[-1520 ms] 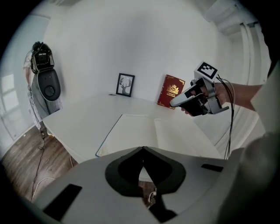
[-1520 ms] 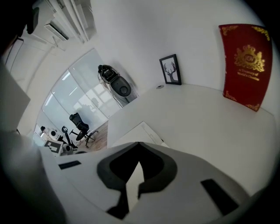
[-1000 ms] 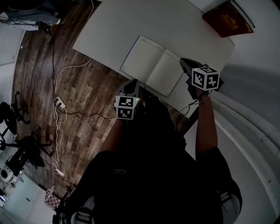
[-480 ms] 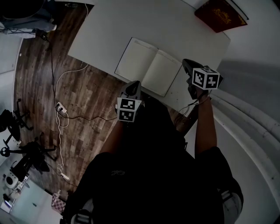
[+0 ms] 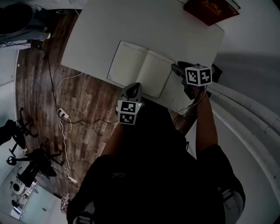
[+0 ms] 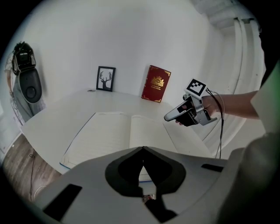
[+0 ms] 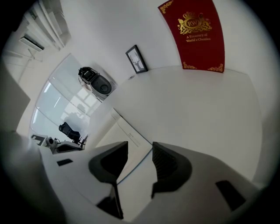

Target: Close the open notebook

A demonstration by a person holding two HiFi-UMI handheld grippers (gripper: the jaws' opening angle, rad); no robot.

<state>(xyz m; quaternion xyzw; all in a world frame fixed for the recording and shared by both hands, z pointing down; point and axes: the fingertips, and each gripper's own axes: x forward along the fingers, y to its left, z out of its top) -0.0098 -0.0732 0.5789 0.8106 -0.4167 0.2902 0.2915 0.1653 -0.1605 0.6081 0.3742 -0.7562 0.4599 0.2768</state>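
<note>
The open notebook (image 5: 139,70) lies flat on the white table (image 5: 100,35), its cream pages facing up. My left gripper (image 5: 134,85) is shut and empty, hovering at the notebook's near edge; in the left gripper view its closed jaws (image 6: 142,149) point at the pages (image 6: 118,133). My right gripper (image 5: 175,68) is just off the notebook's right edge, low over the table. Its jaws (image 7: 140,146) have just been opening and now stand wide apart. Nothing is gripped; the notebook's right page edge (image 7: 124,131) shows beyond the gap.
A red book (image 5: 210,9) stands at the far right corner of the table, with a small framed picture (image 6: 105,79) to its left. A black device (image 6: 26,83) hangs beyond the table's left side. Cables (image 5: 65,114) trail over the wooden floor.
Both grippers have moved closer to the notebook. The right one has come down toward its right edge, and the left one has advanced to its near edge.
</note>
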